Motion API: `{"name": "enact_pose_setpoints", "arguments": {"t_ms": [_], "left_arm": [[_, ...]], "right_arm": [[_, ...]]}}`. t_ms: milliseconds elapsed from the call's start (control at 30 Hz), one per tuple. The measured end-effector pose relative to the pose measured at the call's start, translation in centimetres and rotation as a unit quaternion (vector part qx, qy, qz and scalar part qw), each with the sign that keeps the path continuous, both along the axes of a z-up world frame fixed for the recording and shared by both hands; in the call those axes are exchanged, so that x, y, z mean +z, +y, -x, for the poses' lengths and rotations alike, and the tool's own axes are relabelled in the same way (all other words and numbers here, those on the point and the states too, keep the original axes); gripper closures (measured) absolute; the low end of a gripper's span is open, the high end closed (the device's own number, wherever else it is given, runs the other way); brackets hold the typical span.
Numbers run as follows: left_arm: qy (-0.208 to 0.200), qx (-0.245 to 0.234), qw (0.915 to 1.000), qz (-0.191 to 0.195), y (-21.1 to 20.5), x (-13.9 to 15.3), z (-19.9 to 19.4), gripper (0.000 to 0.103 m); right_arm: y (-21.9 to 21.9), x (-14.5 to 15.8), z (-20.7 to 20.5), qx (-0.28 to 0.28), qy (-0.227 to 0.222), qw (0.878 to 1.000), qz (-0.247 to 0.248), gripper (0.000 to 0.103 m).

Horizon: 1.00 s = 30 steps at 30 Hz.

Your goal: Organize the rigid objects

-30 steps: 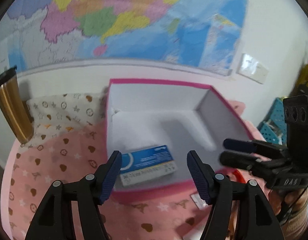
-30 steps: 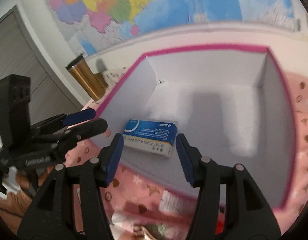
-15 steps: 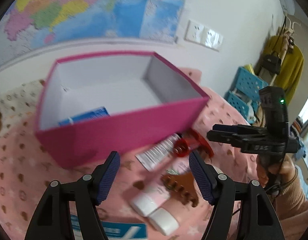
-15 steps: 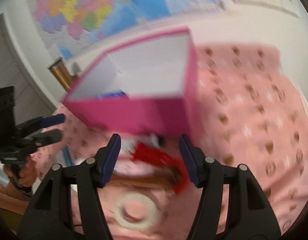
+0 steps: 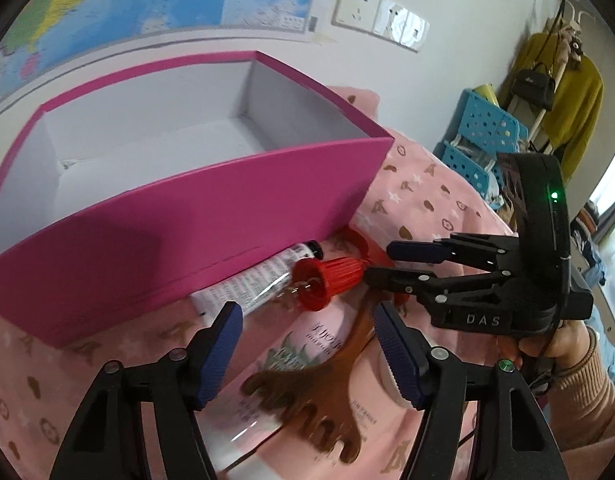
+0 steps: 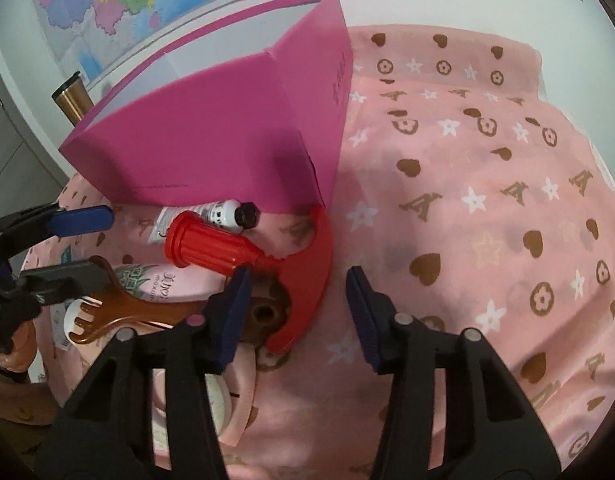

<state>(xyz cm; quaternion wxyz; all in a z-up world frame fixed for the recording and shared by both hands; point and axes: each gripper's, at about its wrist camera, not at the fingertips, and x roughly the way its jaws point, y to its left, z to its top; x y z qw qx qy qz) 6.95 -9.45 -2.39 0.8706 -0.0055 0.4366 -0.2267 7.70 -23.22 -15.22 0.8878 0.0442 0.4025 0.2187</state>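
Note:
An open pink box stands on the pink patterned cloth. Against its front wall lie a white tube with a black cap, a red ribbed-handled tool with a curved blade, a brown comb and a pink tube. My right gripper hovers low over the red blade; its jaws are closing with the blade between them, the right pad still apart from it. My left gripper is over the comb and pink tube, jaws closing, pads touching neither. Each gripper shows in the other's view: the right gripper, the left gripper.
A gold flask stands behind the box by the wall map. A white round object lies under my right gripper. Blue crates and a rack with a yellow garment stand off to the right.
Both grippers have swung from over the box's inside, where a blue carton lay, down to the items in front of it. The right jaws have narrowed.

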Motion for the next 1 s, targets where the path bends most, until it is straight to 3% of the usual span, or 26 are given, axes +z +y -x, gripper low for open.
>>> {"name": "enact_pose_setpoints", "arguments": {"t_ms": [300, 467, 767, 833, 1000], "left_arm": [[0.022, -0.013, 0.9996, -0.014, -1.8, -0.8, -1.8, 0.054], [0.03, -0.011, 0.9993, -0.021, -2.1, -1.2, -2.6, 0.055], [0.034, -0.017, 0.9992, -0.01, -2.2, -1.2, -2.8, 0.057], [0.036, -0.017, 0.9992, -0.001, -2.0, -1.1, -2.8, 0.057], [0.034, -0.012, 0.9994, 0.002, -1.8, -1.0, -2.7, 0.057]], "right_arm": [[-0.7, -0.3, 0.0, 0.013, 0.004, 1.0, -0.006, 0.064], [0.0, -0.2, 0.0, 0.016, -0.007, 1.0, 0.018, 0.064], [-0.8, 0.5, 1.2, -0.011, -0.026, 1.0, -0.003, 0.069], [-1.1, 1.0, 1.7, -0.02, -0.035, 0.999, -0.011, 0.075], [-1.0, 1.4, 2.1, -0.024, -0.04, 0.999, -0.011, 0.074]]}}
